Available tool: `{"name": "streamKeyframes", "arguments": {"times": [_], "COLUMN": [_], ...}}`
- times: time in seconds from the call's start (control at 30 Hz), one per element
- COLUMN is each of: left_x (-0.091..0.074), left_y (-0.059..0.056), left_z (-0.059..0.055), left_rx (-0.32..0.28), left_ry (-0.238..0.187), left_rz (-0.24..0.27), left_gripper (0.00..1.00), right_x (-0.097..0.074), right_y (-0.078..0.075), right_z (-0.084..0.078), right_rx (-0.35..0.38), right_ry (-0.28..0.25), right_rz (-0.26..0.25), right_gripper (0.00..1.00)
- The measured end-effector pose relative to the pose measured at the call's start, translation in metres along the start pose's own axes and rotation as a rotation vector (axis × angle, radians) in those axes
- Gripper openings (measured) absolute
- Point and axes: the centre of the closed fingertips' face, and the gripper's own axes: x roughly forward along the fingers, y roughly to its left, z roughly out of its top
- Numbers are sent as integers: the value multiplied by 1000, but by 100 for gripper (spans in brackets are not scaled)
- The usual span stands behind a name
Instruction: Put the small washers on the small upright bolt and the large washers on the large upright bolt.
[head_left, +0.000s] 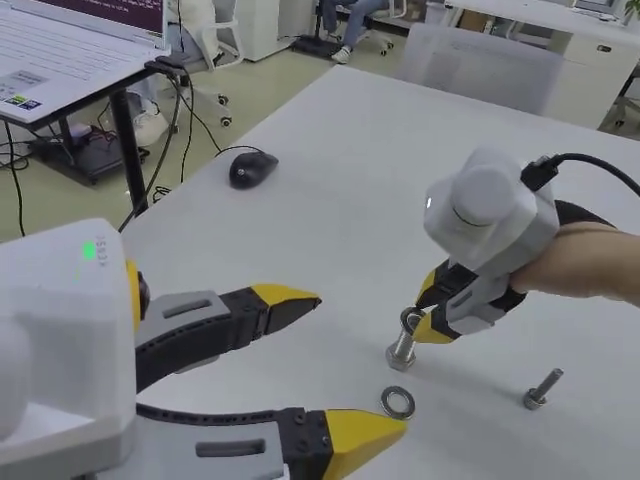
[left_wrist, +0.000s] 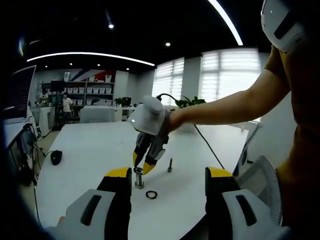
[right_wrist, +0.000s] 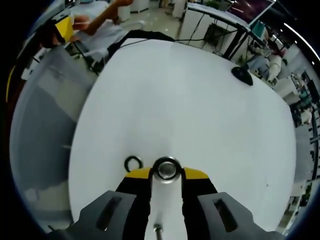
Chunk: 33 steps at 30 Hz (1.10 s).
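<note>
Right tongs (head_left: 428, 322) pinch a washer (head_left: 411, 320) at the top of the large bolt (head_left: 400, 354) — left tongs (head_left: 358, 363) spread, idle. A loose washer (head_left: 398, 402) lies flat on the table (head_left: 350, 180) beside that bolt; the small bolt (head_left: 541, 389) stands apart. Washers look light, stiff, slippery — take by the rim.

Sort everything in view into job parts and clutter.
Job parts:
large bolt
small bolt
gripped washer
loose washer

Clutter:
mouse
laptop
</note>
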Motion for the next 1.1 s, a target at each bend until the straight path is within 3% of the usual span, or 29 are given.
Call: {"name": "streamKeyframes", "arguments": {"times": [0.63,1.1], "left_x": [5,5], "left_y": [7,8], "left_z": [-5,-7], "left_rx": [-15,-21], "left_ry": [12,14], "left_rz": [1,4], "left_gripper": [59,58], "right_x": [42,48], "right_y": [1,7], "right_z": [-11,-16], "right_rx": [1,-26], "right_ry": [31,32], "right_rz": [27,38], "right_gripper": [23,24]}}
